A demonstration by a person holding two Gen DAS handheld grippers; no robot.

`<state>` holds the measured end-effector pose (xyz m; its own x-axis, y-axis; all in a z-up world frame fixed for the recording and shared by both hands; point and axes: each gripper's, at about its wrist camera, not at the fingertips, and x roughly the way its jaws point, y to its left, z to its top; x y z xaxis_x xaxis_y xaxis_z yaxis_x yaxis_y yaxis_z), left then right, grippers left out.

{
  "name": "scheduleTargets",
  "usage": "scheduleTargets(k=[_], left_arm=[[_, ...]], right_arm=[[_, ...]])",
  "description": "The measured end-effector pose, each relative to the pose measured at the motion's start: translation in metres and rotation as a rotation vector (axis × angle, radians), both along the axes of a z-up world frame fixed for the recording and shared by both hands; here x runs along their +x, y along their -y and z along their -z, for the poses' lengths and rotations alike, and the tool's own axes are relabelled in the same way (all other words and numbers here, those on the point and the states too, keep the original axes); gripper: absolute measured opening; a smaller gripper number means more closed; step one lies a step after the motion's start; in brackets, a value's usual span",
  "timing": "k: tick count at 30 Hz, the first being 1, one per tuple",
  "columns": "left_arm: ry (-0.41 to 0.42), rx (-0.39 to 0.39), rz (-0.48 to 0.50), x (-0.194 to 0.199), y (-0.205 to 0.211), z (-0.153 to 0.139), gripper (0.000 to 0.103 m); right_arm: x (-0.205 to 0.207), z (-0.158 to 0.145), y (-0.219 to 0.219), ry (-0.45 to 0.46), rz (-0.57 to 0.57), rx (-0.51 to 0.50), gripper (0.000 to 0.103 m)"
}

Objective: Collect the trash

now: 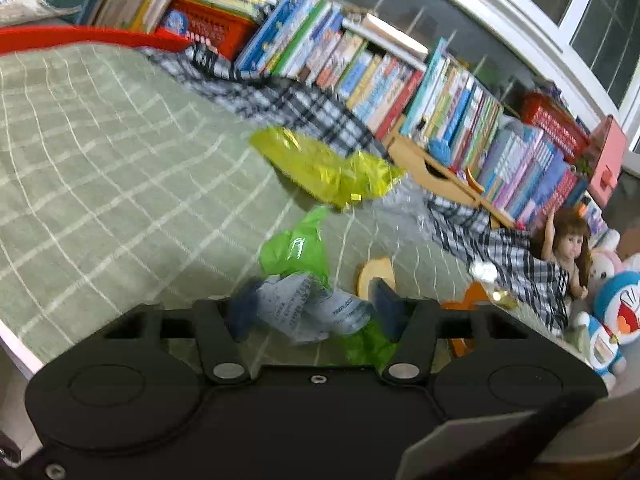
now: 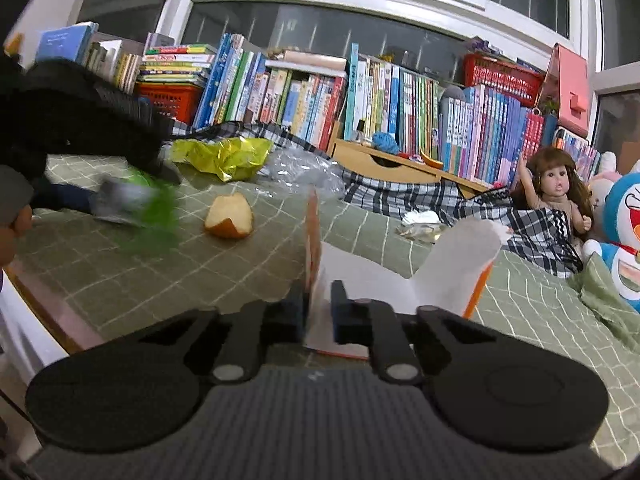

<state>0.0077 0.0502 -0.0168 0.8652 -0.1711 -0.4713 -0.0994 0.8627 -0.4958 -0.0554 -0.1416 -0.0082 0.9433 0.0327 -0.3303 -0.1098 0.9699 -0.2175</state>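
Observation:
My left gripper [image 1: 310,308] is shut on a crumpled wad of printed paper and green plastic [image 1: 308,304], held just above the green checked cloth [image 1: 100,168]; the right wrist view shows the same gripper [image 2: 120,200] blurred at the left. My right gripper [image 2: 318,308] is shut on the wall of an orange and white paper bag [image 2: 372,276] that stands open. A yellow foil wrapper [image 1: 328,164] [image 2: 224,156] lies further back. An apple piece [image 2: 230,216] [image 1: 376,274] rests between the two grippers. Clear plastic [image 2: 304,172] and a small crumpled wrapper [image 2: 420,226] lie nearby.
A row of books [image 2: 380,100] and red baskets [image 2: 500,74] line the back under the window. A plaid cloth [image 2: 400,196] is bunched in front of them. A doll [image 2: 556,188] and plush toys [image 2: 624,232] sit at the right. A red rim [image 1: 80,38] curves at the far left.

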Motion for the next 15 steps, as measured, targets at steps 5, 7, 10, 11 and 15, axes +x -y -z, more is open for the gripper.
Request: scheduleTargets(k=[5,7,10,11,15], left_arm=[[0.037,0.042,0.027,-0.014,0.004,-0.007,0.048],[0.050,0.064,0.036,-0.021,0.005,-0.013,0.048],[0.080,0.105,0.059,-0.035,0.007,-0.024,0.046],[0.086,0.116,0.069,-0.039,0.008,-0.028,0.042],[0.089,0.129,0.103,-0.060,0.005,-0.042,0.035]], right_arm=[[-0.004,-0.010,0.009,0.007,0.000,0.062,0.007],[-0.006,-0.016,0.015,0.008,0.000,0.103,0.007],[-0.009,-0.027,0.025,0.003,-0.001,0.182,0.007],[-0.011,-0.031,0.029,0.000,-0.004,0.210,0.007],[-0.022,-0.045,0.043,-0.019,-0.021,0.316,0.007]])
